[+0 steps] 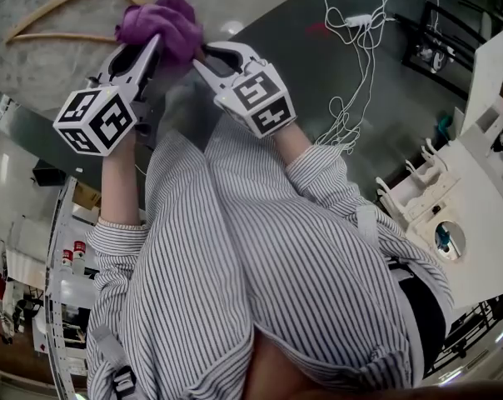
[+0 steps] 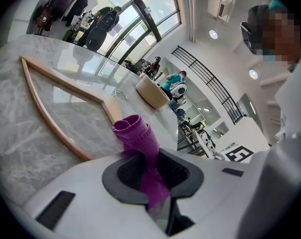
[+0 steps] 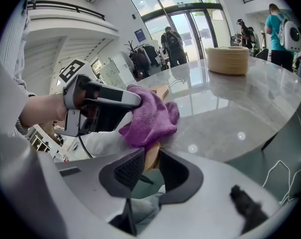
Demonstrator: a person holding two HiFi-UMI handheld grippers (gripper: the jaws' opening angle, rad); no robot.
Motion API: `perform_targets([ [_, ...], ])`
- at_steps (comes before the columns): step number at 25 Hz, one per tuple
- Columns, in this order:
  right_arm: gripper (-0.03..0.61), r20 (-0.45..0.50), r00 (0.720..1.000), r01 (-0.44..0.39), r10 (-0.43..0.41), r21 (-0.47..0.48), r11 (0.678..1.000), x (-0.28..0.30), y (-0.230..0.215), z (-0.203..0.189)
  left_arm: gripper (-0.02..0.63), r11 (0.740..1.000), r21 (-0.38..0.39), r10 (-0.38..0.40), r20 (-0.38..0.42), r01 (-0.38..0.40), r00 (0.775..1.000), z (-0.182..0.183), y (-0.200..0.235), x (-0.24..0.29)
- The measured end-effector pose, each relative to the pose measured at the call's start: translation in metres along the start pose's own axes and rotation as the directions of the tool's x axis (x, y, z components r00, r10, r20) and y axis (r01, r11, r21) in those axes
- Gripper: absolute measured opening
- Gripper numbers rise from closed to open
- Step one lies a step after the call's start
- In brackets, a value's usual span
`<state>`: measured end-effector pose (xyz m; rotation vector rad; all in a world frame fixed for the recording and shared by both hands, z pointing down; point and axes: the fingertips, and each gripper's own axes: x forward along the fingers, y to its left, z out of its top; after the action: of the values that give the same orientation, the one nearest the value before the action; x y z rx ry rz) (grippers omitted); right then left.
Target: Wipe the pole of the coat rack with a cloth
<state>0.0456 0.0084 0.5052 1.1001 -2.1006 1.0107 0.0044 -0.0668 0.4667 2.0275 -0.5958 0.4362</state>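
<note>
A purple cloth (image 1: 161, 22) is bunched at the edge of the marble table (image 1: 43, 69). My left gripper (image 1: 151, 48) is shut on it: in the left gripper view a strip of the cloth (image 2: 140, 141) is pinched between the pads of the gripper (image 2: 151, 171). My right gripper (image 1: 203, 57) meets the cloth from the other side. In the right gripper view its jaws (image 3: 151, 166) stand narrowly around a tan wooden piece (image 3: 151, 156) just under the cloth (image 3: 150, 116), with the left gripper (image 3: 133, 101) opposite. I cannot tell what the wooden piece belongs to.
A wooden hanger (image 1: 77, 2) lies on the table beyond the cloth. A round woven basket (image 3: 229, 59) stands further back. White cables (image 1: 351, 48) trail over the dark floor to the right. People (image 3: 277, 29) stand in the background near glass doors.
</note>
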Motion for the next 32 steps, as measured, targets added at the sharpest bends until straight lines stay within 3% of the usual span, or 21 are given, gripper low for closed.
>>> perform_targets([
  [6, 0.094, -0.026, 1.0, -0.003, 0.002, -0.046, 0.999, 0.001, 0.003, -0.004, 0.078, 1.0, -0.01, 0.007, 0.019, -0.007, 1.0, 0.008, 0.005, 0.0],
  [24, 0.086, -0.105, 0.994, 0.011, -0.01, 0.006, 1.0, 0.0, -0.007, -0.005, 0.078, 0.999, -0.008, 0.036, 0.069, -0.035, 0.997, 0.037, 0.021, 0.007],
  [32, 0.084, -0.084, 0.996, 0.042, -0.041, 0.013, 0.999, -0.003, -0.012, 0.001, 0.078, 0.998, -0.011, 0.055, 0.116, -0.054, 0.992, 0.052, 0.029, 0.004],
])
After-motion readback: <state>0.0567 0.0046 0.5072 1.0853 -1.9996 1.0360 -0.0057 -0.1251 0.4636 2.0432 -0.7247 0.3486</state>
